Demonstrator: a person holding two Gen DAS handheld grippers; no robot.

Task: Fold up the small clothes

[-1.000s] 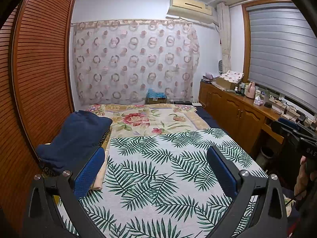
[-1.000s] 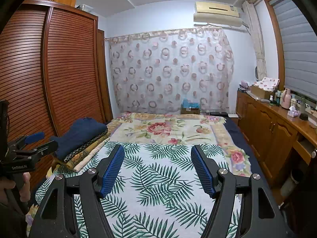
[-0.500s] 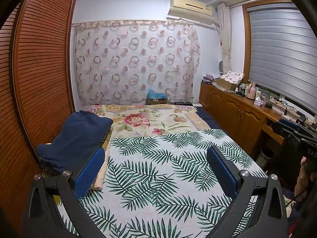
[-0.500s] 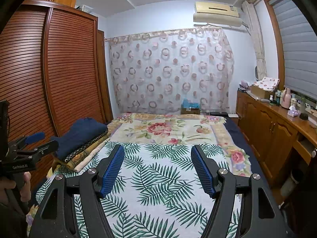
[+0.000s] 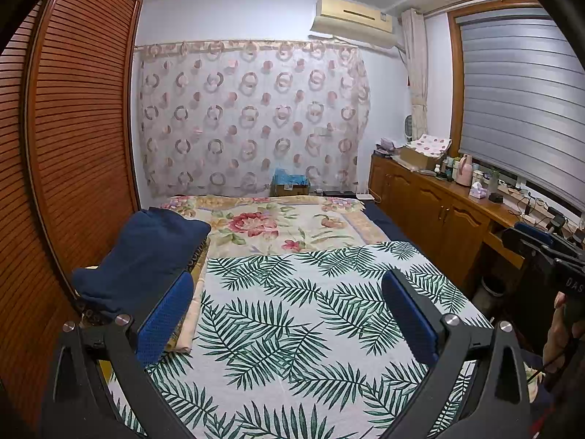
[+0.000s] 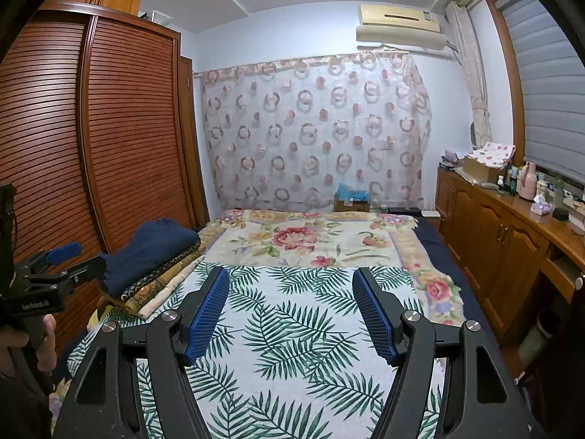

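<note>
Right, I'm holding my left claw (image 5: 289, 314) and right claw (image 6: 290, 314) wide and empty above the bed (image 5: 292, 329); folded clothes (image 5: 146, 252) are sitting stacked along its left edge.

A pile of folded clothes (image 5: 146, 252) lay on the left side of the bed (image 5: 292, 329), next to the wardrobe (image 5: 73, 146). The counter (image 5: 438, 212) stood to the right. A curtain (image 5: 252, 117) hung behind.
</note>
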